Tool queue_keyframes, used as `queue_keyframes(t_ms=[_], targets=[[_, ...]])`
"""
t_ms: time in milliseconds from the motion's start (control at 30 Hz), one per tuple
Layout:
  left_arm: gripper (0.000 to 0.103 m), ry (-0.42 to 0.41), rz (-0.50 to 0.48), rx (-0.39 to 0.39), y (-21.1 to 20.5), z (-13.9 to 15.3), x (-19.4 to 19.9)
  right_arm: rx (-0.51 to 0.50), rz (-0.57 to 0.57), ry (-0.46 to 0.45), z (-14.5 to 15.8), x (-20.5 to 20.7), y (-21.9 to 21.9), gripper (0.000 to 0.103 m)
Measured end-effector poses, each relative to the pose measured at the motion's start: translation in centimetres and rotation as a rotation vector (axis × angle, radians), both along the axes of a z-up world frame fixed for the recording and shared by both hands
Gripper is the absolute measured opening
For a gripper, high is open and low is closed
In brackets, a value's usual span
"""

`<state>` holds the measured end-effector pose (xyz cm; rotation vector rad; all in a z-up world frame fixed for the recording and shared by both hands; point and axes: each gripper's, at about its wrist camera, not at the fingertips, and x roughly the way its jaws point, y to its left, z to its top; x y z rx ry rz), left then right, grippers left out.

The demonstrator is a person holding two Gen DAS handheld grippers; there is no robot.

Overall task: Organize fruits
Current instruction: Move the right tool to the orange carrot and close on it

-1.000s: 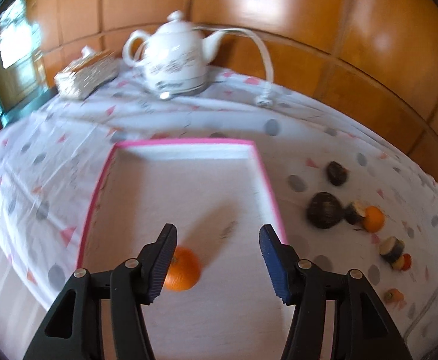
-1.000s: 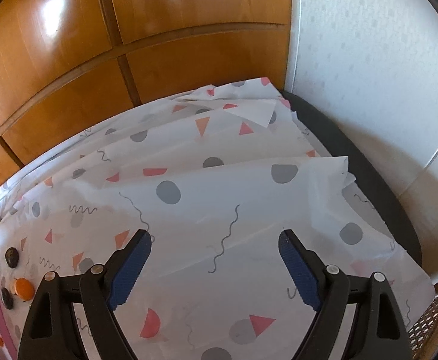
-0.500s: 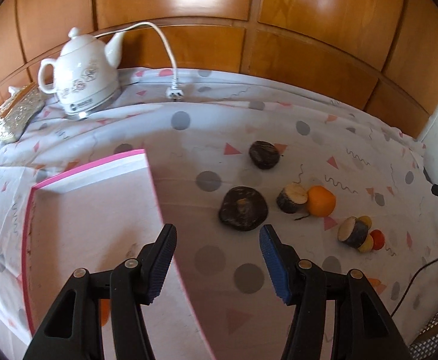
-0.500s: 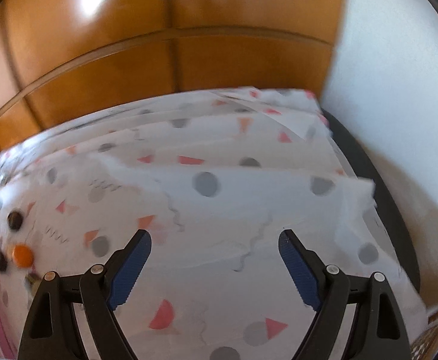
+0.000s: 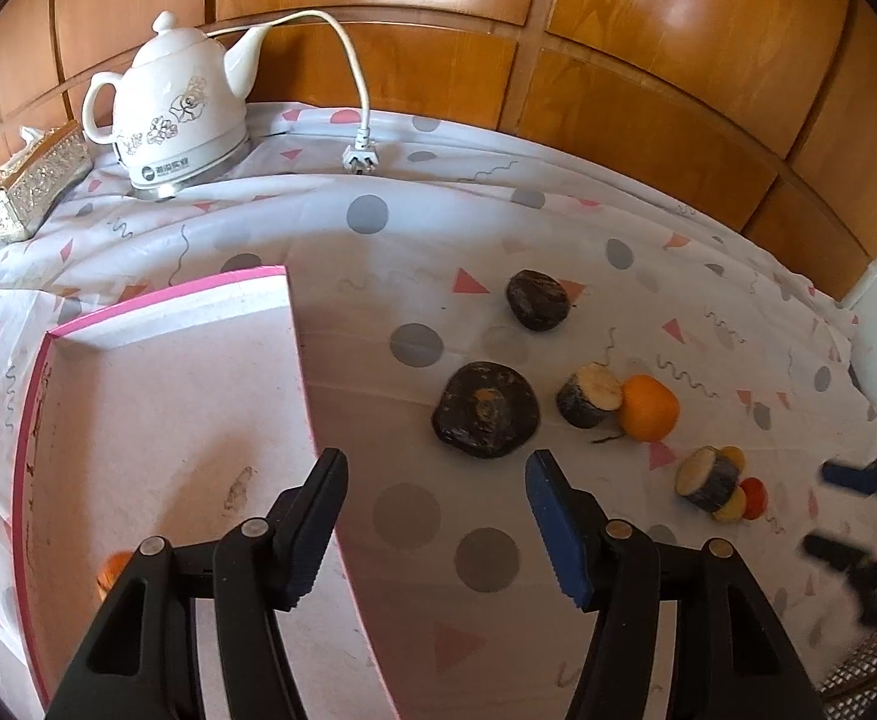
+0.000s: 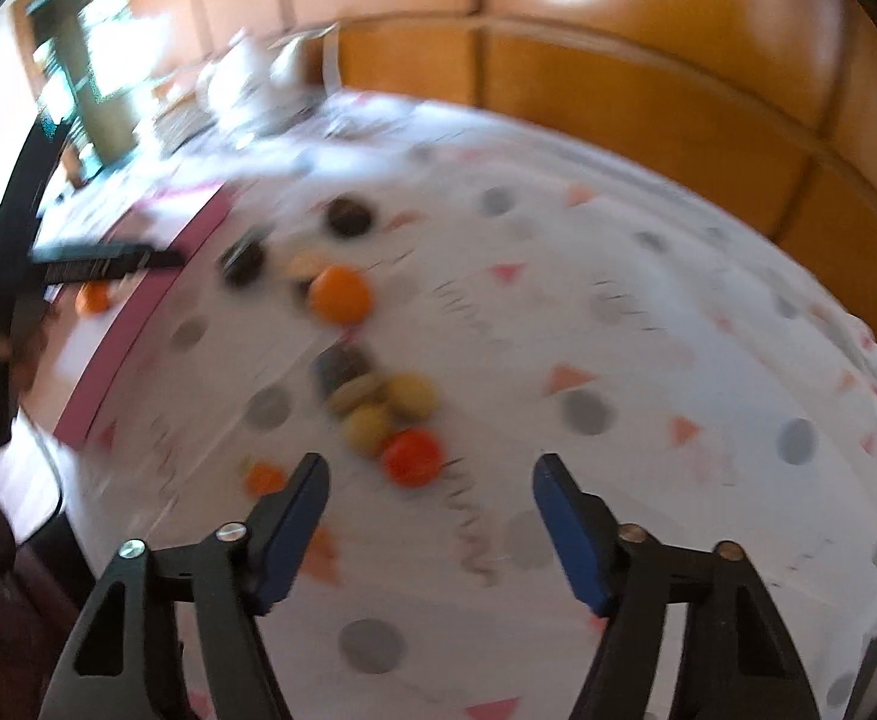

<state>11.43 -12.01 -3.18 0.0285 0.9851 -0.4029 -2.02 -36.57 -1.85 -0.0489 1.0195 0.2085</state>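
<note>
A pink-rimmed tray (image 5: 168,294) lies on the left with one orange (image 5: 114,567) in it. My left gripper (image 5: 435,468) hangs over the tray's right rim, its jaws opening with nothing between them. Just ahead of it lies a large dark fruit (image 5: 486,408), then a cut dark piece (image 5: 588,396) against a second orange (image 5: 648,408). In the blurred right wrist view, my right gripper (image 6: 432,471) is closing on nothing. A red fruit (image 6: 411,456) sits just ahead of its fingertips, beside two yellow fruits (image 6: 411,396).
A white kettle (image 5: 180,114) with a loose cord and plug and a tissue box (image 5: 36,180) stand at the back by the wooden wall. Another dark fruit (image 5: 537,300) lies further back. A tiny orange fruit (image 6: 264,477) sits near the table's front edge.
The left gripper swung right, from over the orange in the tray to the tray's right rim. The right gripper swept left from bare cloth to the small fruits, and its jaws narrowed.
</note>
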Motion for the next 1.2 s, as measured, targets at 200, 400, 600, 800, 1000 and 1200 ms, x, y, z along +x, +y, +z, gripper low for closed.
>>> queue_keyframes(t_ms=[200,400,600,800,1000,1200], targets=[[0.067,-0.034,-0.060,-0.009,-0.3,0.7,-2.4,-0.020,0.136,0.051,-1.6,-0.2,3.6,0.063],[0.067,-0.047,-0.085,0.004,0.6,0.6,-4.9,-0.079,0.237,0.085,-3.4,1.3,7.4,0.057],[0.069,-0.052,-0.010,0.001,3.7,0.5,-6.1,-0.118,0.268,0.110,-4.7,1.1,8.4,0.049],[0.069,-0.050,0.080,0.027,6.5,0.4,-6.5,-0.123,0.268,0.103,-4.8,1.0,8.8,0.047],[0.069,-0.041,0.182,0.022,9.7,0.4,-7.0,-0.184,0.308,0.076,-4.6,0.2,10.5,0.028],[0.069,-0.061,0.238,0.010,12.0,0.7,-7.7,-0.219,0.289,0.085,-4.4,0.3,11.1,0.026]])
